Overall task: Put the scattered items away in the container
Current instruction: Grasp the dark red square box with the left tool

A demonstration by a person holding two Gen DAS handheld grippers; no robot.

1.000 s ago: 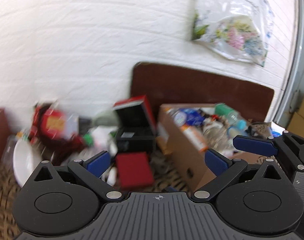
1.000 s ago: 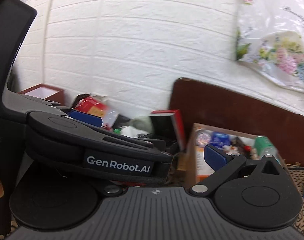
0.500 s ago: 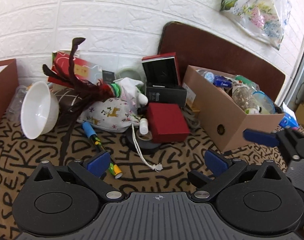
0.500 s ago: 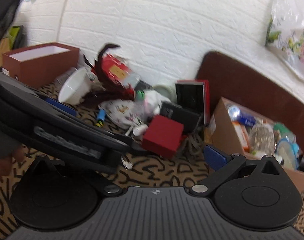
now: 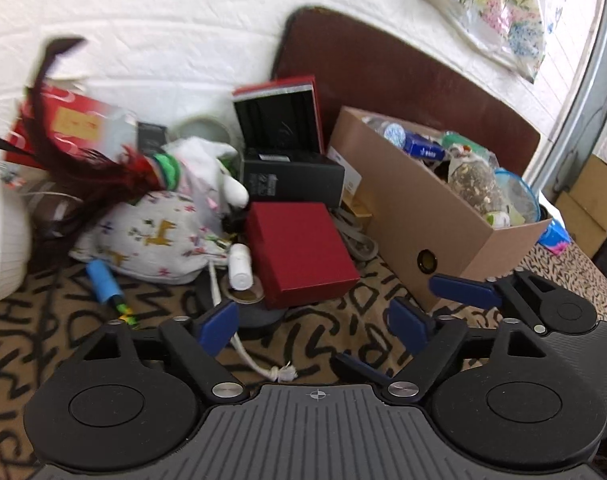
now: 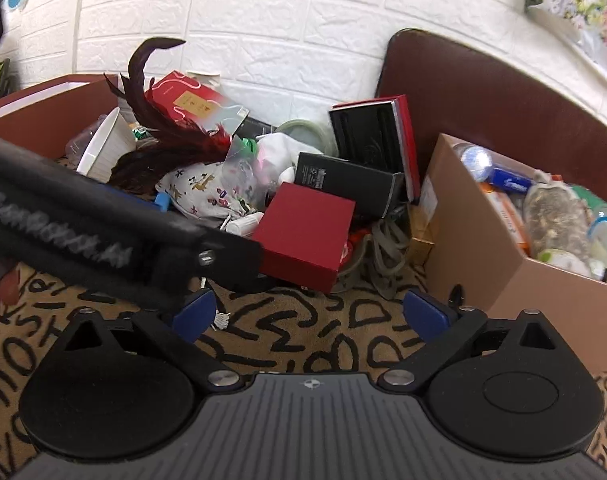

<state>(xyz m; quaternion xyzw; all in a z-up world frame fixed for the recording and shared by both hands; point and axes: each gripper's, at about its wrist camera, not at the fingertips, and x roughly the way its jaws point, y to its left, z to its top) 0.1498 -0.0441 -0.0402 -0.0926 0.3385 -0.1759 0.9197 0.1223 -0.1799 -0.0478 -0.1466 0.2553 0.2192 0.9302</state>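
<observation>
Both tools spread and empty, left tool (image 5: 313,330), right tool (image 6: 309,316), red box (image 6: 305,232) just ahead, cardboard box (image 6: 463,256) right.

Your tan cloth (image 6: 303,340) with black scribbles carries a cardboard box (image 6: 463,256), a red box (image 6: 307,228), a reindeer pouch (image 5: 151,240), a white bowl (image 6: 103,148) and a blue pen (image 5: 103,282).

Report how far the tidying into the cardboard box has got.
Partly done: the brown cardboard box already holds bottles and packets. Nothing is in hand; the left hand-held gripper and right hand-held gripper are both open and empty. Left outside: the closed red square box, the reindeer-print cloth pouch and the white ribbed bowl.
</observation>
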